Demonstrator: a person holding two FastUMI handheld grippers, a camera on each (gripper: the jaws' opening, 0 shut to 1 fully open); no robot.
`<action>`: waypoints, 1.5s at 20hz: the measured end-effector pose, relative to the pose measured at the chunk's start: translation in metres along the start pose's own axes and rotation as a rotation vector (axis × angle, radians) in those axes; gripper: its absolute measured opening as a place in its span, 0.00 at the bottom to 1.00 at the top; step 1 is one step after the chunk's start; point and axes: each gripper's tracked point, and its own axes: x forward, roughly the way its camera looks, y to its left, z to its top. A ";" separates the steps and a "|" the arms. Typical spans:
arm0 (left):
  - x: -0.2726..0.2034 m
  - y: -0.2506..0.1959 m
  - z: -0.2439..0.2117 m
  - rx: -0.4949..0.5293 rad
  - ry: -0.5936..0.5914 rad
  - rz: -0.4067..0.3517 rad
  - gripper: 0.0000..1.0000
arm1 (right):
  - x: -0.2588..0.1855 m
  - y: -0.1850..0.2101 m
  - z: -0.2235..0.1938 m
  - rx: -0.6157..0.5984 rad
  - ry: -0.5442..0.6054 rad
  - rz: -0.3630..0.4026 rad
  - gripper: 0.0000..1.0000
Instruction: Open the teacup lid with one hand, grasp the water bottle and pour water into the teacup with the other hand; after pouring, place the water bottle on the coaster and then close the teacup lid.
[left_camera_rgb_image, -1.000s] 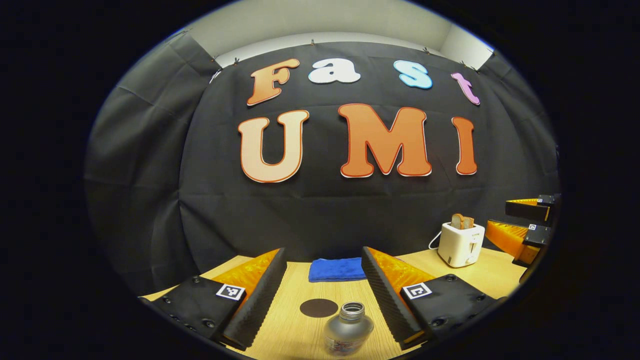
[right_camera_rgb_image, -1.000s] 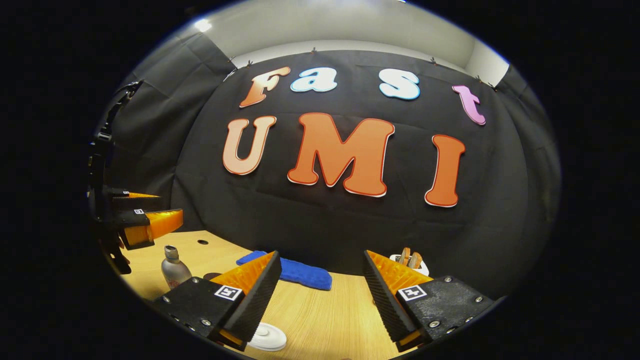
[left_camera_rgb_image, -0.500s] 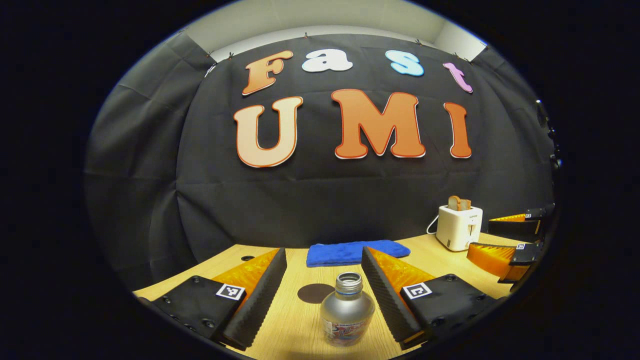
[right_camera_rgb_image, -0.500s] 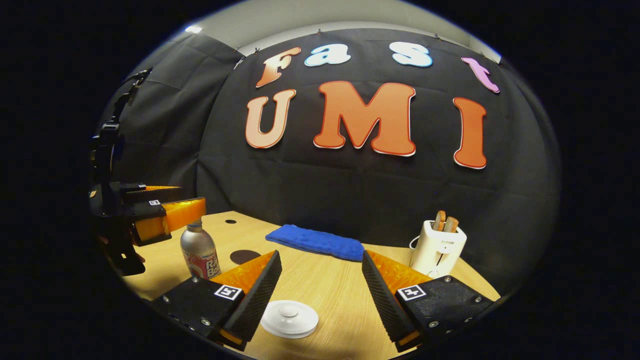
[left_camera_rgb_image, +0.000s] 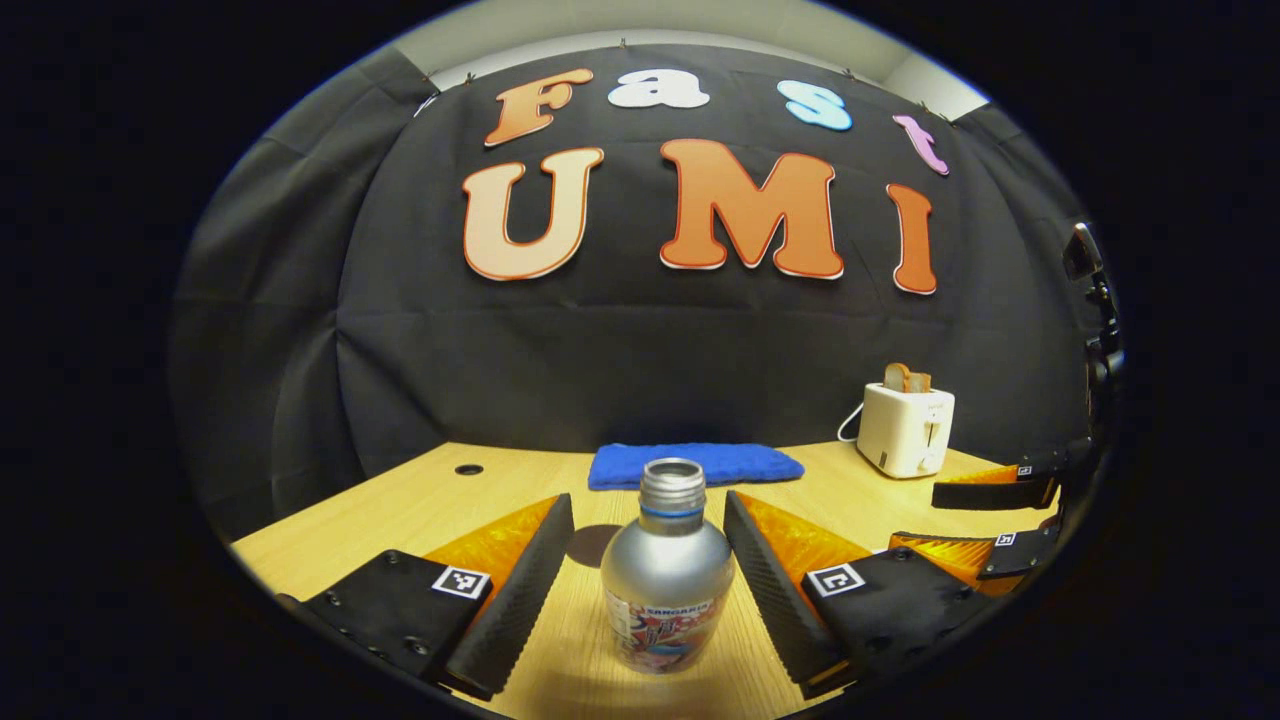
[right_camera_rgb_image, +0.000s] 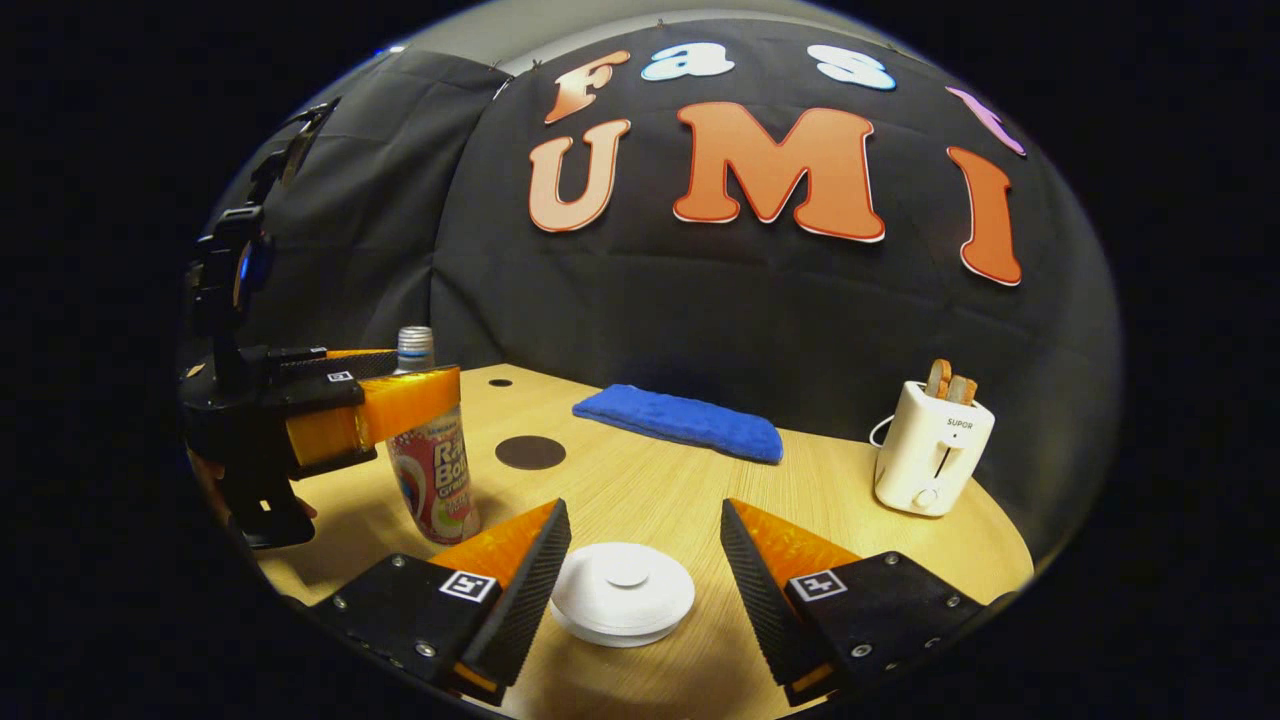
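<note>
From where I stand, the left gripper (left_camera_rgb_image: 648, 560) has its fingers spread wide on either side of the water bottle (left_camera_rgb_image: 668, 575), which stands upright and uncapped on the tabletop (left_camera_rgb_image: 420, 500); there is a gap on both sides, so neither finger presses on it. Seen from the right gripper view, that same left gripper (right_camera_rgb_image: 400, 385) is level with the bottle's shoulder, one finger passing in front of the bottle (right_camera_rgb_image: 432, 470) toward the tabletop's left edge.

The right gripper (right_camera_rgb_image: 635, 590) is also spread, and the white teacup lid (right_camera_rgb_image: 622, 593) sits low between its fingers, near the front edge (whether the lid touches the left finger I cannot tell, and the cup beneath it is hidden). In the left gripper view the right gripper (left_camera_rgb_image: 985, 520) shows at the far right, its fingers apart.

The dark round coaster (right_camera_rgb_image: 530, 452) lies flat behind the bottle, apart from it. A folded blue cloth (right_camera_rgb_image: 680, 420) lies along the back edge, and a white toaster (right_camera_rgb_image: 932, 445) with two slices of bread (right_camera_rgb_image: 950, 380) standing in it is near the back right corner.
</note>
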 end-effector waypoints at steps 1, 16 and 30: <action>0.000 0.000 -0.004 -0.003 0.005 -0.004 0.99 | 0.002 0.000 -0.005 -0.002 0.011 0.004 0.88; 0.003 -0.001 -0.057 -0.019 0.123 -0.002 0.99 | 0.013 0.011 -0.031 0.028 0.063 0.068 0.48; 0.002 -0.003 -0.075 0.006 0.176 -0.003 0.98 | -0.007 -0.021 -0.006 0.058 0.005 -0.007 0.23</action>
